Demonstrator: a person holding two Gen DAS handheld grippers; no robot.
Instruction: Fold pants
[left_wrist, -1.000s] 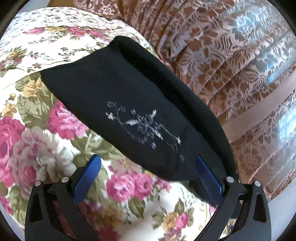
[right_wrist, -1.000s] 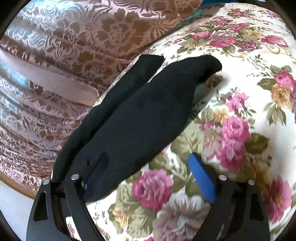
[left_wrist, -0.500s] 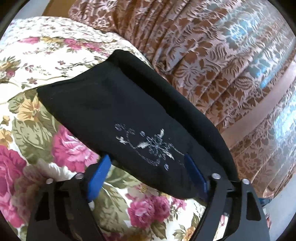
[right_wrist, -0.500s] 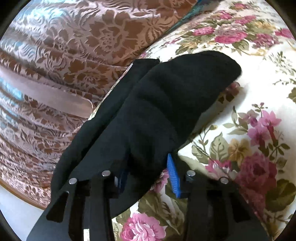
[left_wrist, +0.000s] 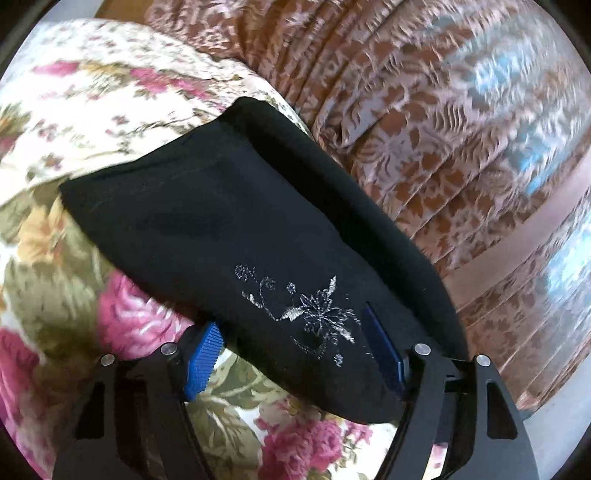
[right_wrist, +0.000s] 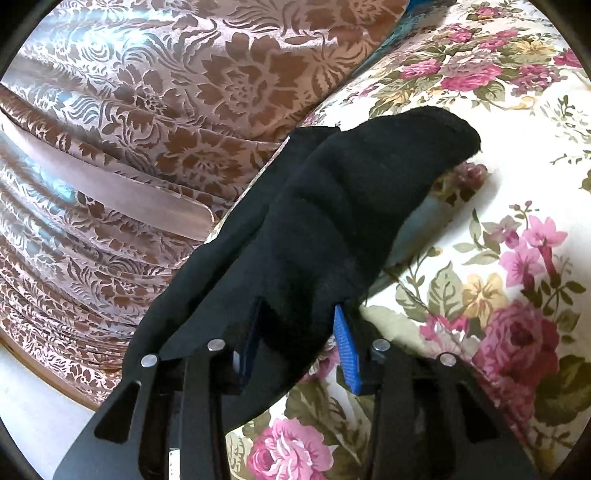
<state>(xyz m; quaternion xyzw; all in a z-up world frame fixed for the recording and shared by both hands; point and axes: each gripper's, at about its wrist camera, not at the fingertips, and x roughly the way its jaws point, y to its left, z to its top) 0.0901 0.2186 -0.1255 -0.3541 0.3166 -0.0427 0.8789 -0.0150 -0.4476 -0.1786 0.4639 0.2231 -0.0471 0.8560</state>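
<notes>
Two sets of fingers, both mine, work at one pair of black pants (left_wrist: 229, 221) lying on a floral bedspread (left_wrist: 74, 122) near its edge, beside a brown patterned curtain (left_wrist: 443, 122). From the left wrist view, my left fingers (left_wrist: 295, 343) straddle the near end of the pants, right around a silver embroidered flower (left_wrist: 314, 314); both blue pads touch the cloth, bunching it lightly. From the right wrist view, my right fingers (right_wrist: 295, 332) are clamped on a thick fold of the same black fabric (right_wrist: 351, 206), which rises in a hump above the bedspread (right_wrist: 517, 184). A second layer of the pants trails along the bed edge on the left.
</notes>
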